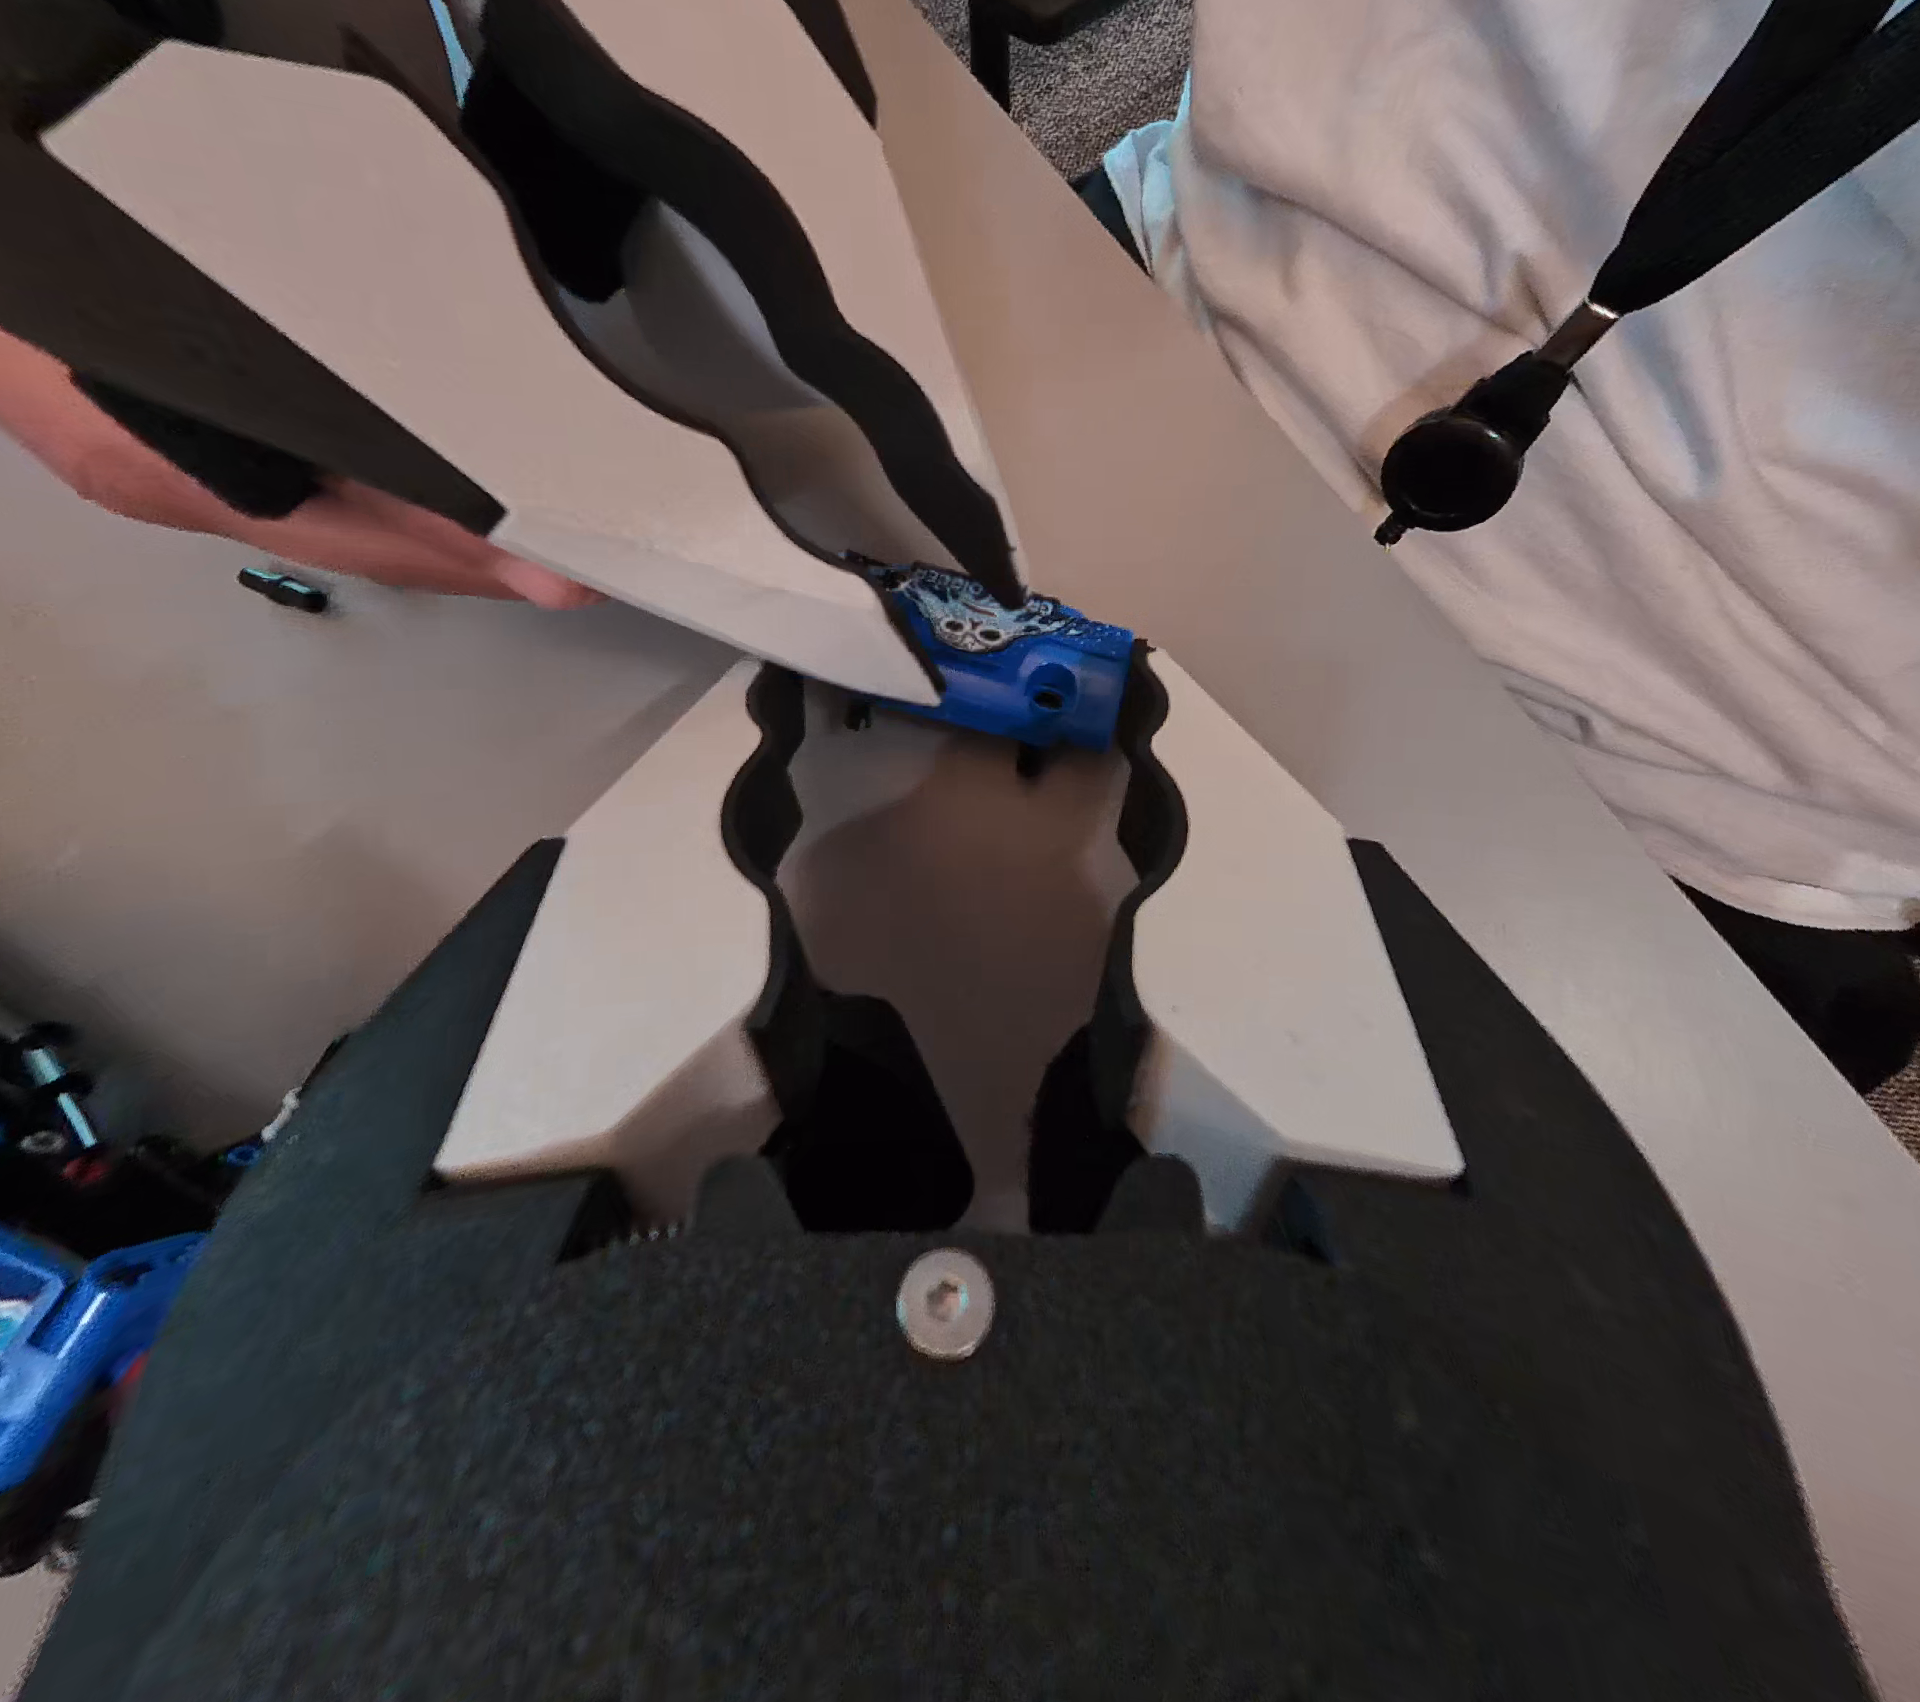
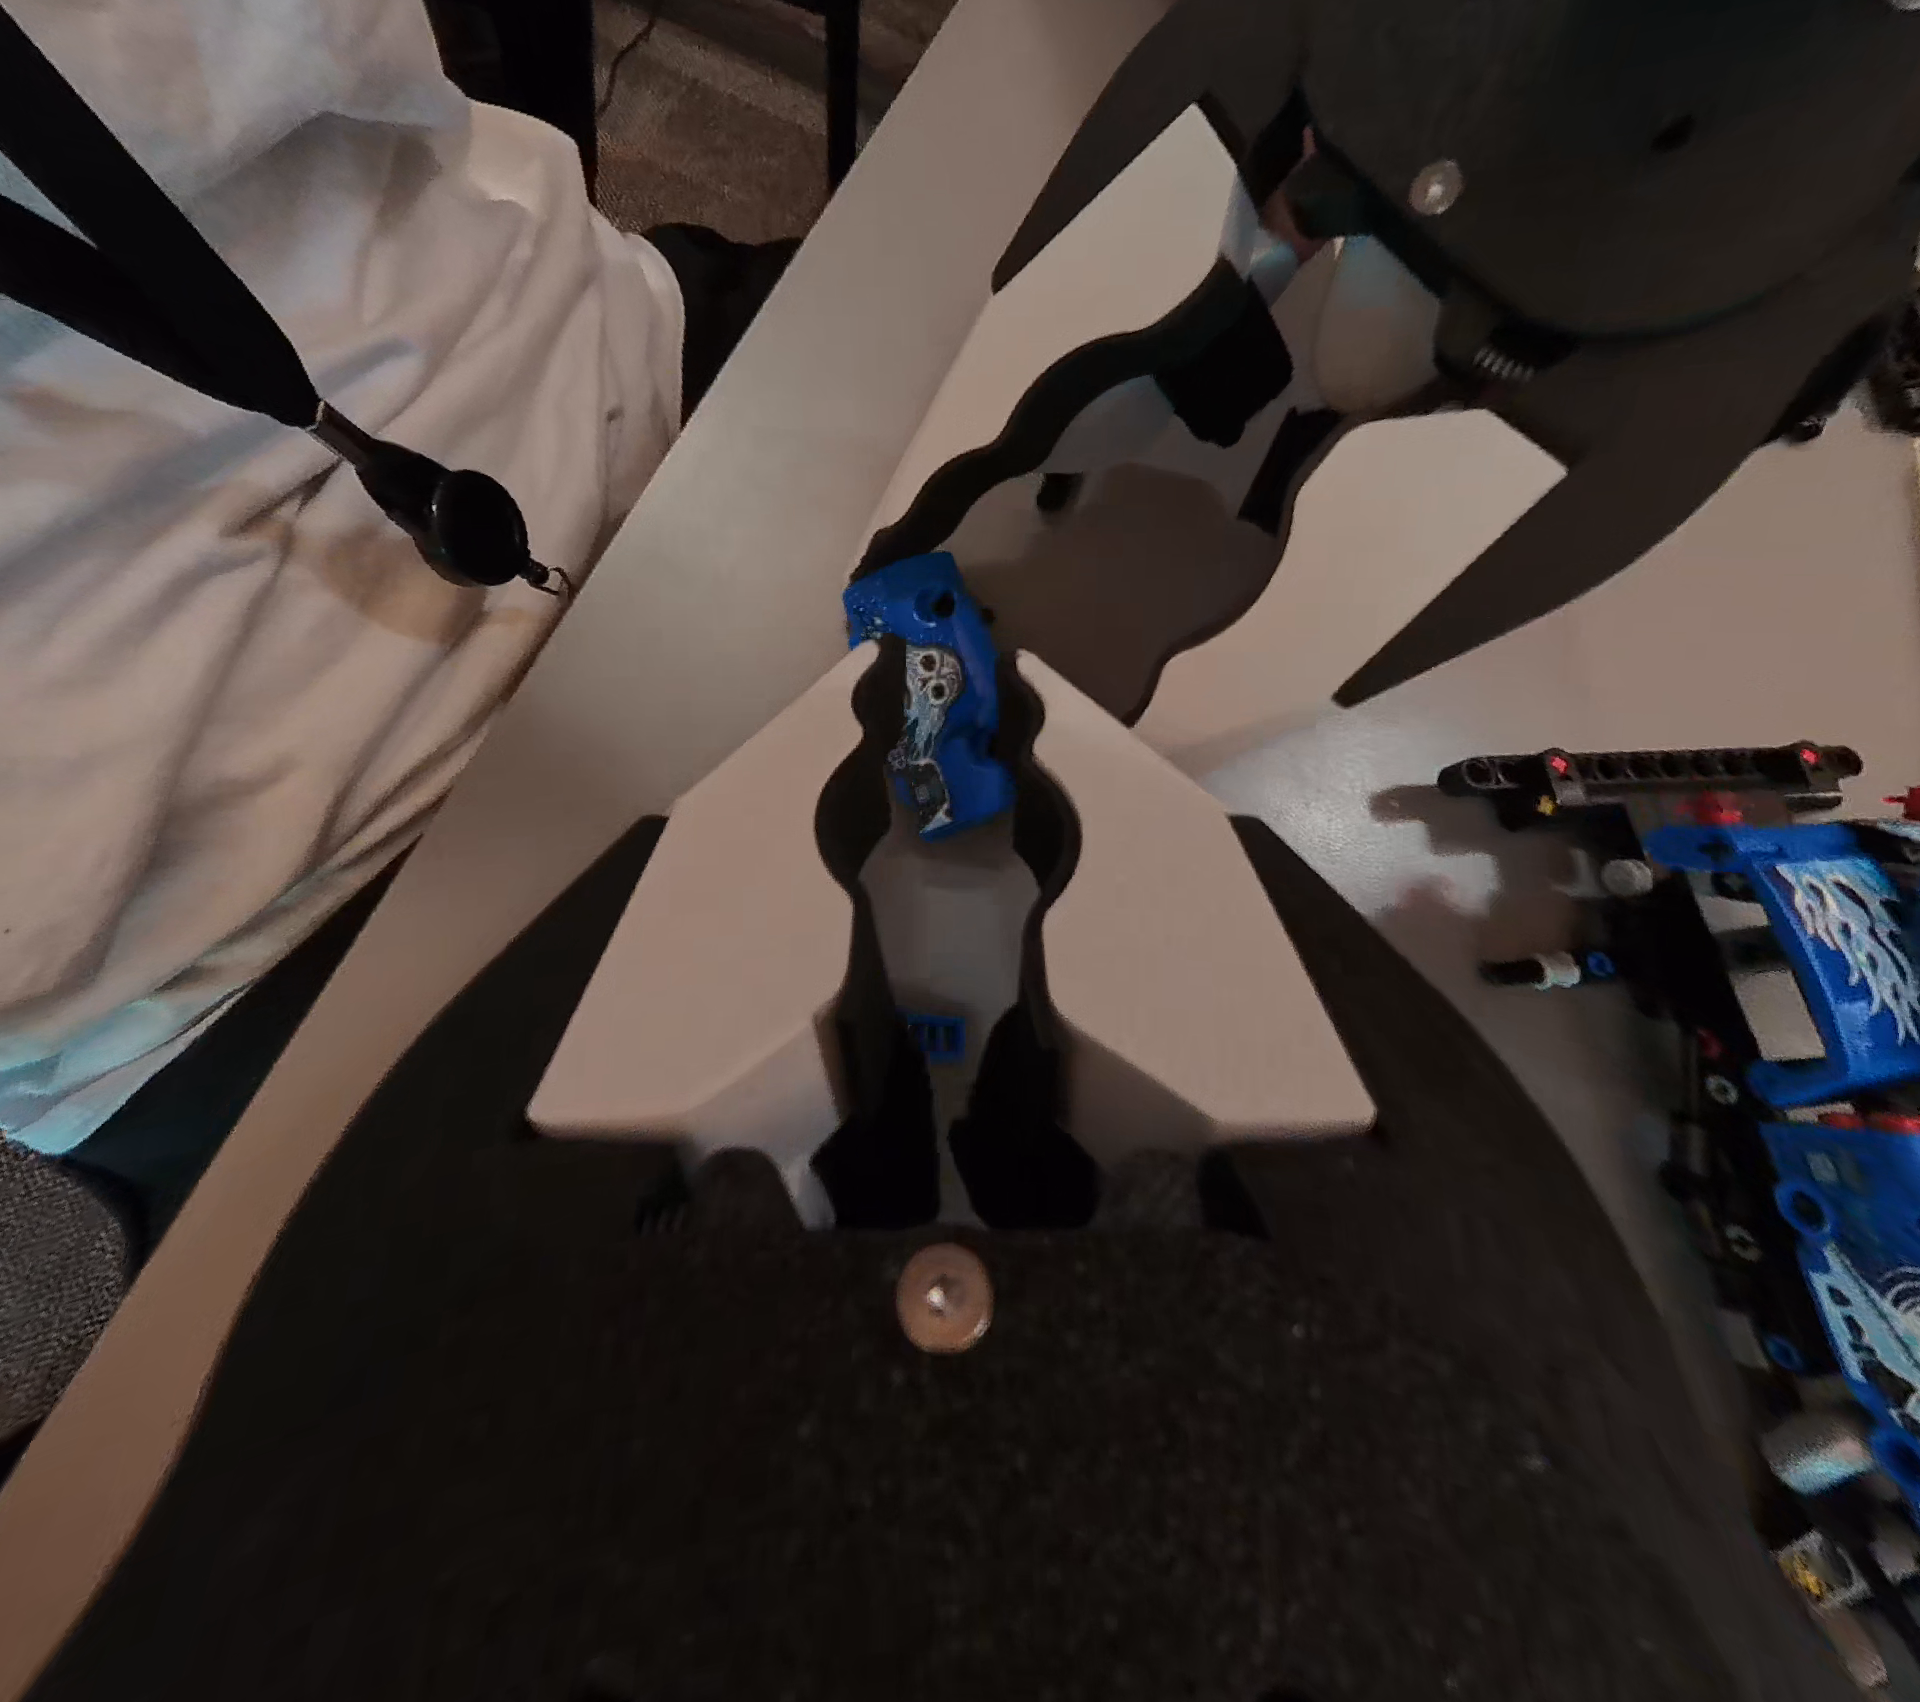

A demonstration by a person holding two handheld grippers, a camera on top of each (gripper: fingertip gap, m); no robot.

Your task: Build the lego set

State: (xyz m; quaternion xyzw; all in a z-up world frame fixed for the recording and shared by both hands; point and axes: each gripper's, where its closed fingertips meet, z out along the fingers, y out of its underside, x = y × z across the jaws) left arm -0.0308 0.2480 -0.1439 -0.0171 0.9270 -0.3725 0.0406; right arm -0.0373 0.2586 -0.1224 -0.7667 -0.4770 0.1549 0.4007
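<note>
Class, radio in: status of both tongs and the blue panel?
Right tongs shut on blue panel. Left tongs open, one finger touching the panel's end. Partly built model on table, off to the side.

My right hand-held gripper point(image 2: 940, 707) has its two fingers drawn in close, both wavy black pads pressing a small blue piece point(image 2: 940, 717) between them near the tips. My left hand-held gripper point(image 1: 951, 696) meets it tip to tip from the opposite side, its fingers spread wider, with only one fingertip point(image 1: 1138, 707) touching the end of that piece. My bare hand point(image 1: 301, 509) shows behind the right hand-held gripper.
</note>
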